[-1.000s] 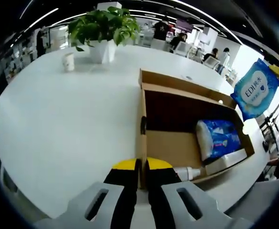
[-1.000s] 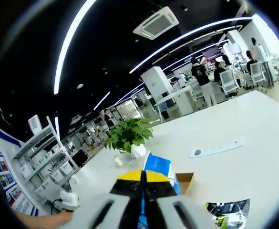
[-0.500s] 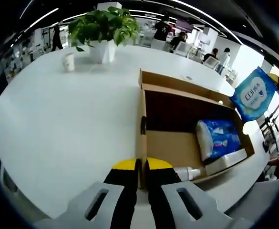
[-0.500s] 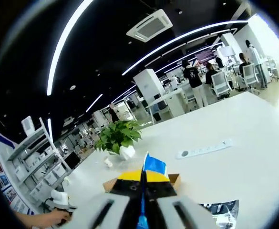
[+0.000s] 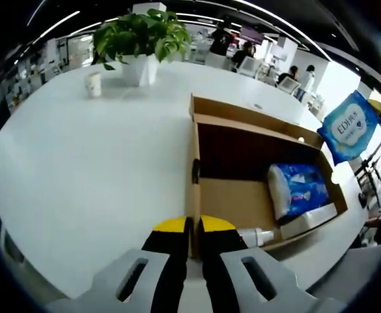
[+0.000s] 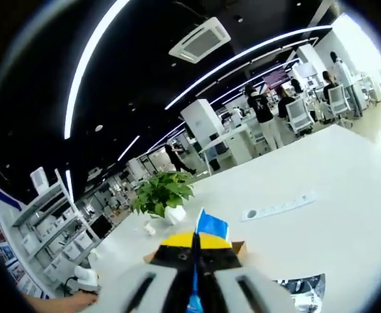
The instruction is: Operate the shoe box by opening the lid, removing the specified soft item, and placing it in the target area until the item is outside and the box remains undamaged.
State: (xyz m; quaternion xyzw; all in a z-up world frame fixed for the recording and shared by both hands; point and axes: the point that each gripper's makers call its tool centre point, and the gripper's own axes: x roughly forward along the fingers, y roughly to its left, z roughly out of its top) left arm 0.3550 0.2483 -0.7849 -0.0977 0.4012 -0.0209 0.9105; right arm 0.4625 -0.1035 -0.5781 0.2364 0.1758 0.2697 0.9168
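Shoe box (image 5: 242, 189) of brown cardboard sits open on the big white table (image 5: 79, 163), filling the centre and right of the left gripper view, its lid (image 5: 242, 112) folded back toward the upper middle of the frame. Inside, at the lower right, lies a blue and white soft pack (image 5: 297, 189), with a white bottle (image 5: 255, 236) lying along the near wall. The left gripper (image 5: 192, 228) rises from the bottom centre, its yellow-tipped jaws pinched narrow on the box's near edge. A potted plant (image 5: 141, 36) stands at the upper left of the frame, a paper cup (image 5: 94, 83) just beside it.

At the right edge of that view, above the box and clear of it, hangs the blue wipes packet (image 5: 348, 127). The right gripper view shows the right gripper (image 6: 195, 251) at the bottom centre, jaws closed tight on this packet (image 6: 211, 225), whose blue corner sticks up above the tips. The box's rim (image 6: 237, 247) peeks out just right of them. A white power strip (image 6: 278, 207) lies on the table at mid right, and a dark printed bag (image 6: 297, 290) at the lower right. A person's hand (image 6: 70, 301) shows at the lower left.
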